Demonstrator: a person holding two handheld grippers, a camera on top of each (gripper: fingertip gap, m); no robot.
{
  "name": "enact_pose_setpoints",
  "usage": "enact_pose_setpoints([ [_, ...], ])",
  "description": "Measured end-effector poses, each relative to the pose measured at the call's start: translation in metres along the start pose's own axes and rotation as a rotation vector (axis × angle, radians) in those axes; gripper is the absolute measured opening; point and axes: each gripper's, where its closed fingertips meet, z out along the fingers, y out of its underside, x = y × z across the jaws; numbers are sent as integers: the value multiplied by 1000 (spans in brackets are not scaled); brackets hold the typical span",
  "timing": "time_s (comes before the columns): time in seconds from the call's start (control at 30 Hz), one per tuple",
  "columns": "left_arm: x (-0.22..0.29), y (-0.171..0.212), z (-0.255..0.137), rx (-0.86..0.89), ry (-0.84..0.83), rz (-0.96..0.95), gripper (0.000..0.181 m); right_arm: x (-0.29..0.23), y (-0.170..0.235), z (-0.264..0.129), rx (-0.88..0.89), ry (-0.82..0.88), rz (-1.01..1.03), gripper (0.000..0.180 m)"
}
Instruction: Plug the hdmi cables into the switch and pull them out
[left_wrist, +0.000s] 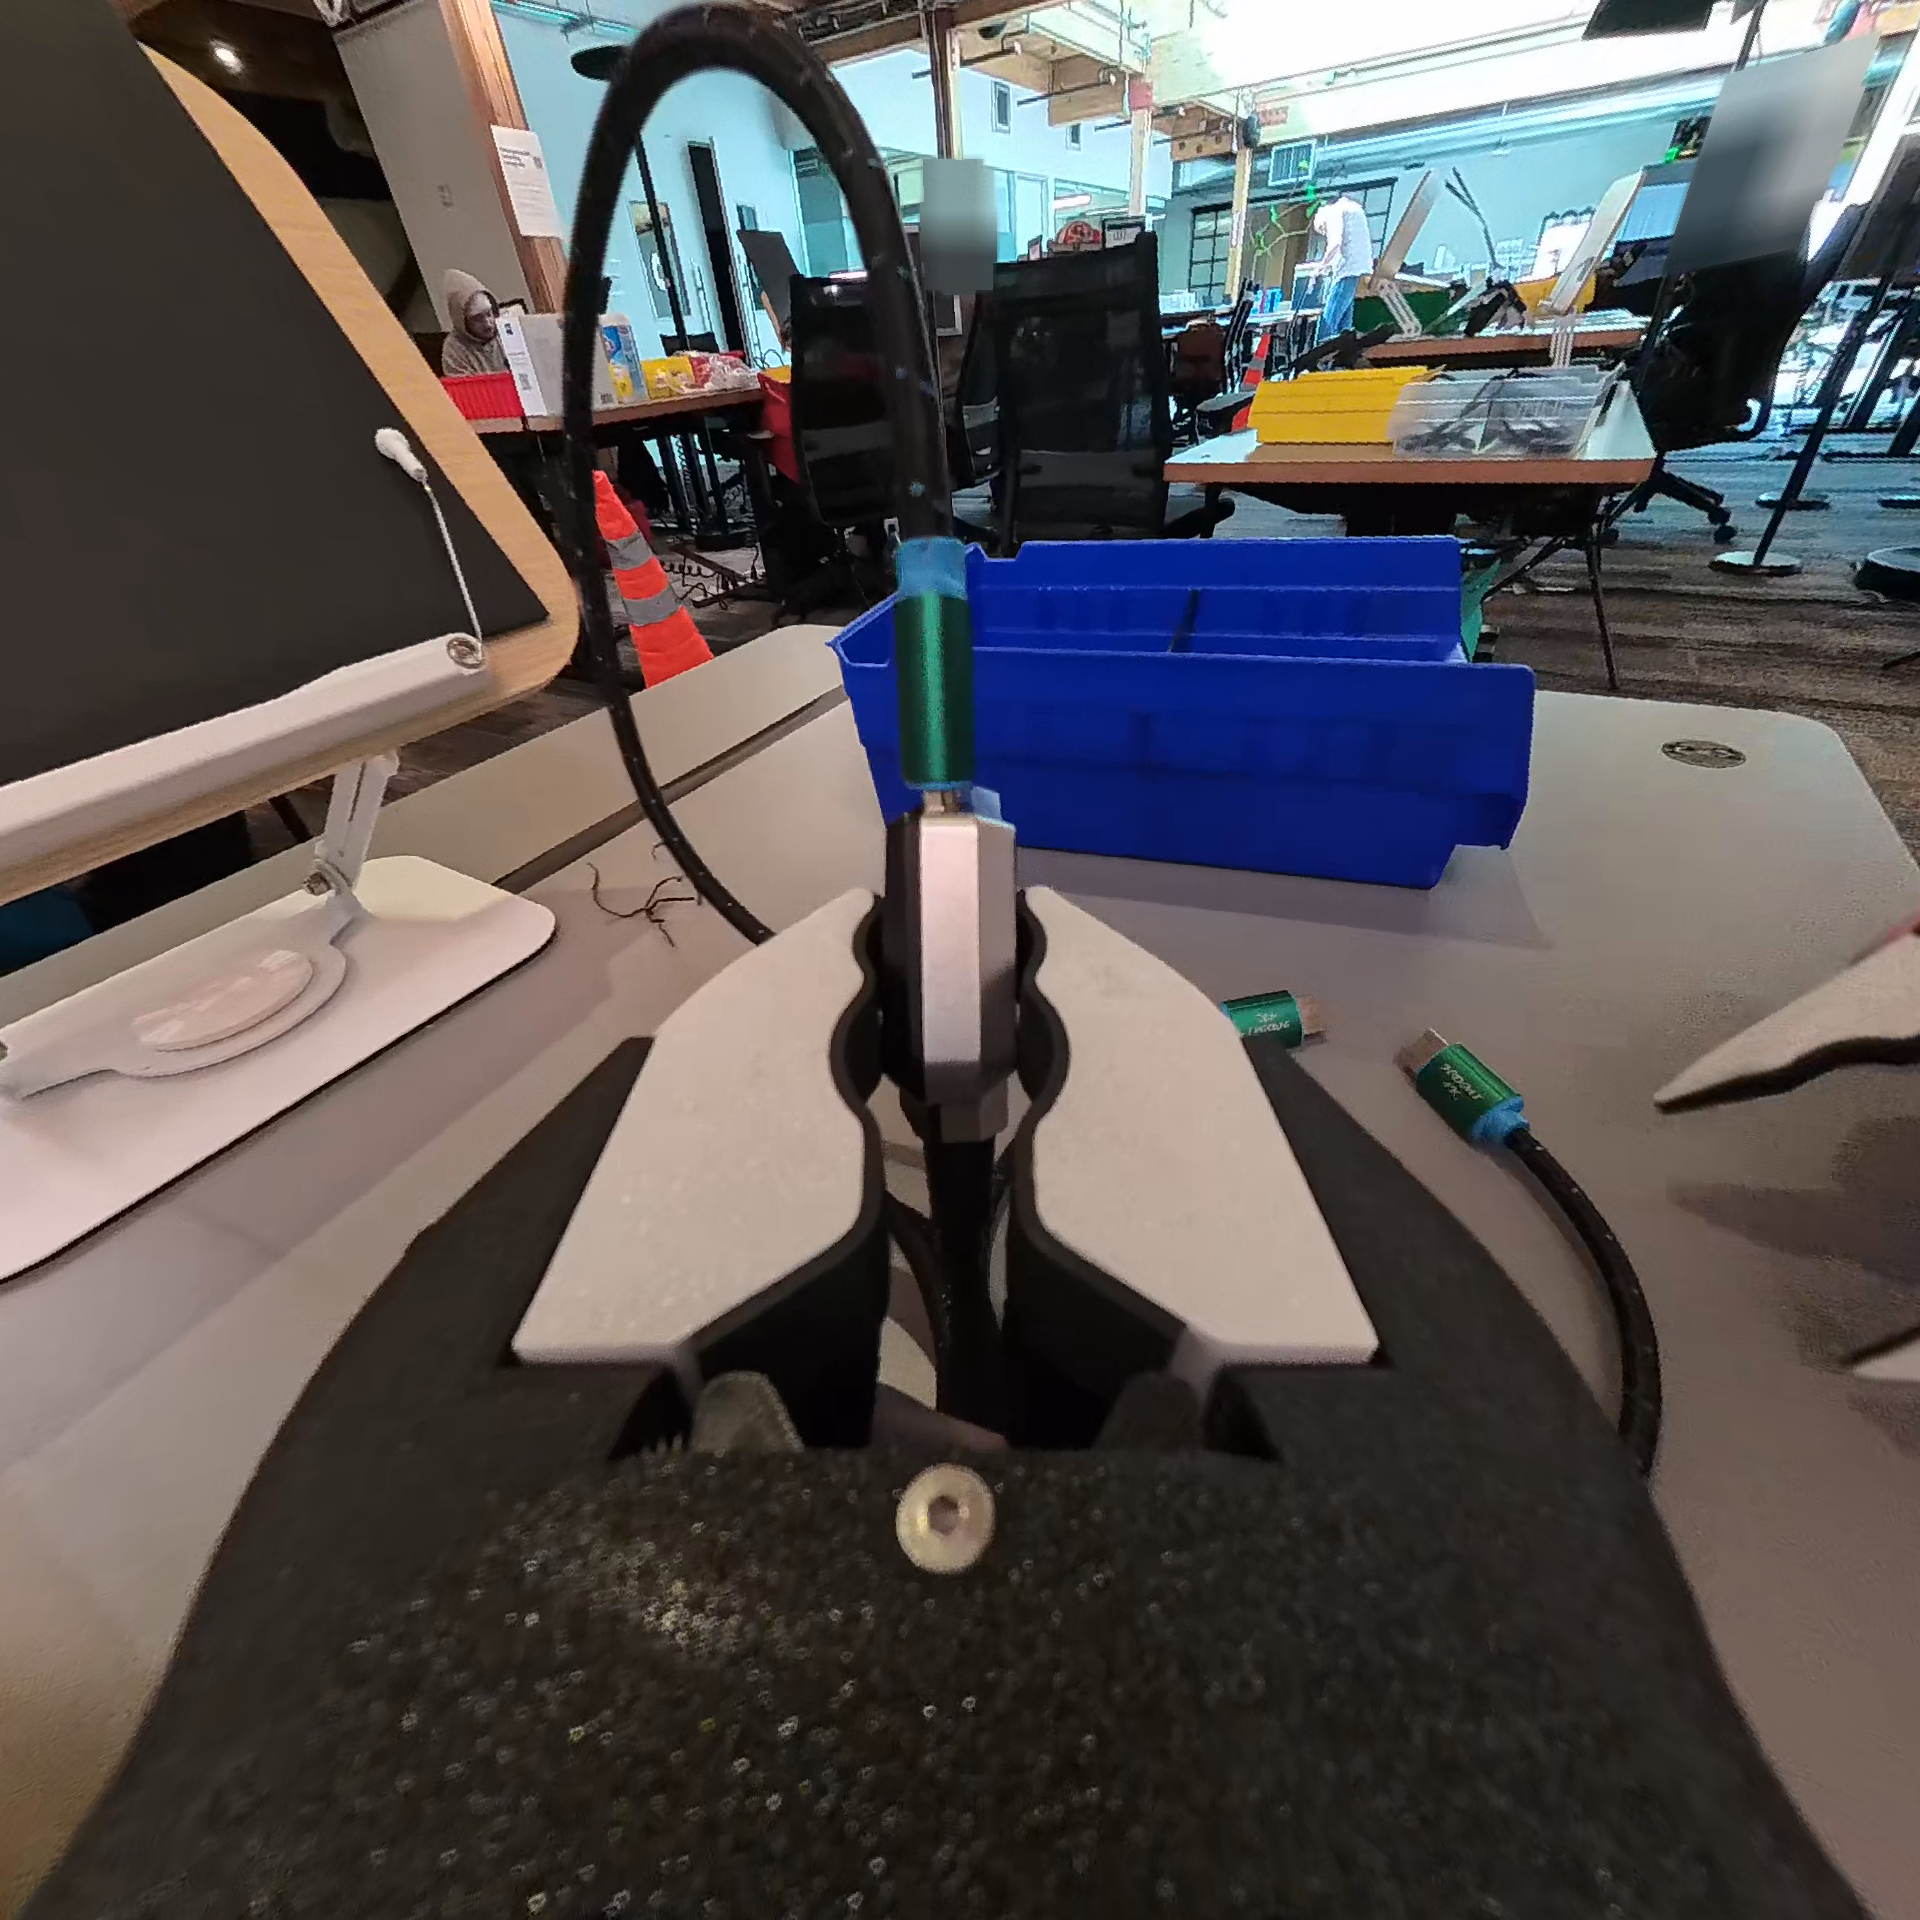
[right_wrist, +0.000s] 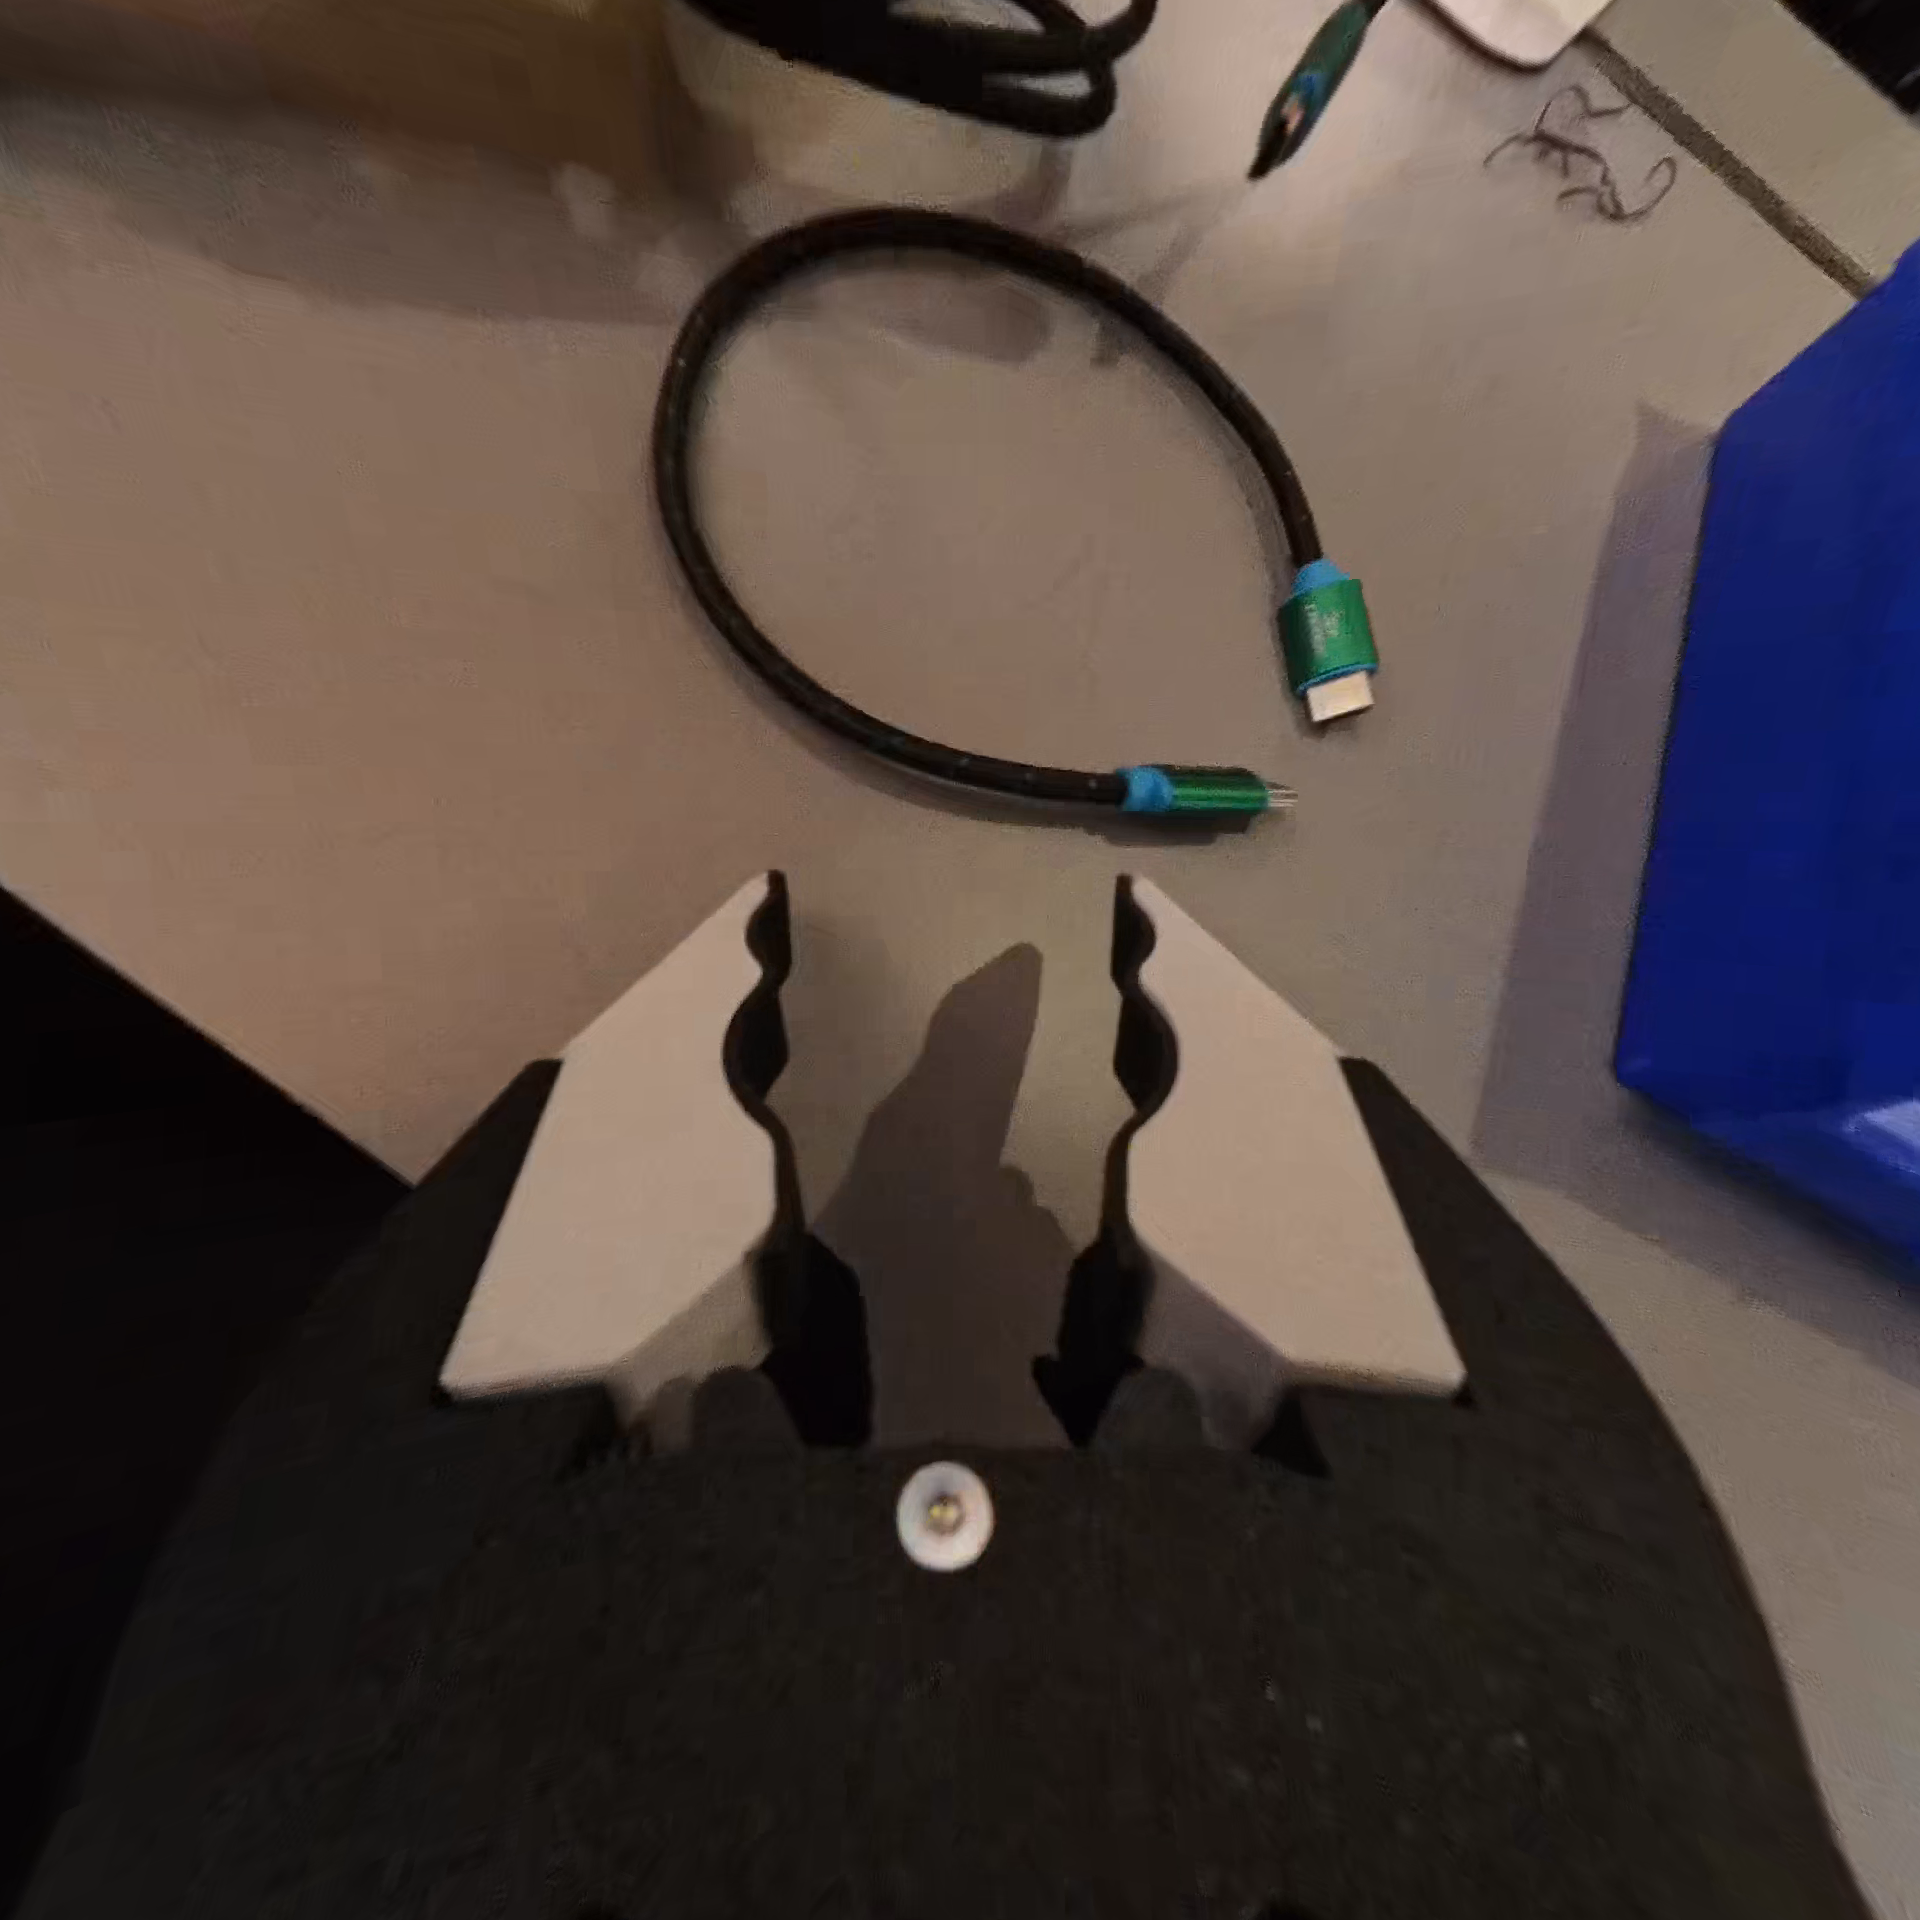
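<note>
In the left wrist view my left gripper (left_wrist: 951, 920) is shut on a slim silver HDMI switch (left_wrist: 961, 977) and holds it upright above the table. A green HDMI plug (left_wrist: 932, 691) with a blue collar sits in the switch's top end. Its black braided cable (left_wrist: 603, 312) arcs up and left, then down to the table. Two more green plugs (left_wrist: 1273, 1016) (left_wrist: 1460, 1086) lie on the table to the right. My right gripper (right_wrist: 948, 894) is open and empty above a short looped cable (right_wrist: 707, 582), just short of its two green plugs (right_wrist: 1330, 644) (right_wrist: 1195, 792).
A blue plastic bin (left_wrist: 1195, 707) stands behind the switch and shows at the right of the right wrist view (right_wrist: 1808, 779). A tilted board on a white stand (left_wrist: 260, 966) is at the left. More black cable (right_wrist: 935, 62) lies beyond the loop. The grey table (left_wrist: 1662, 883) ends behind the bin. The gap from one gripper's tips to the other's is roughly 20 cm.
</note>
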Motion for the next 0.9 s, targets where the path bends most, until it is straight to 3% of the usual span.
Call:
enact_pose_setpoints([
  [0.1,0,1,0,-2,-1,3,21,8,-5,13,-42,70,-108,61],
  [0.27,-3,-4,-3,15,-3,-6,20,0,-16,19,-61,-31,-429,58],
  [0.43,-3,-5,-3,13,4,-5,21,10,-20,33,-106,-109,-660,36],
  [0.5,-2,-5,-4,13,6,-1,21,11,-16,40,-147,-157,-669,13],
  [0.57,-3,-6,-4,16,4,-1,21,11,-18,43,-158,-177,-699,10],
  [0.7,-12,-11,-9,40,-18,-19,20,13,-36,33,-23,-241,-595,6],
  [0.9,-26,-17,-15,85,-35,-110,20,45,-84,-52,468,-425,-86,5],
])
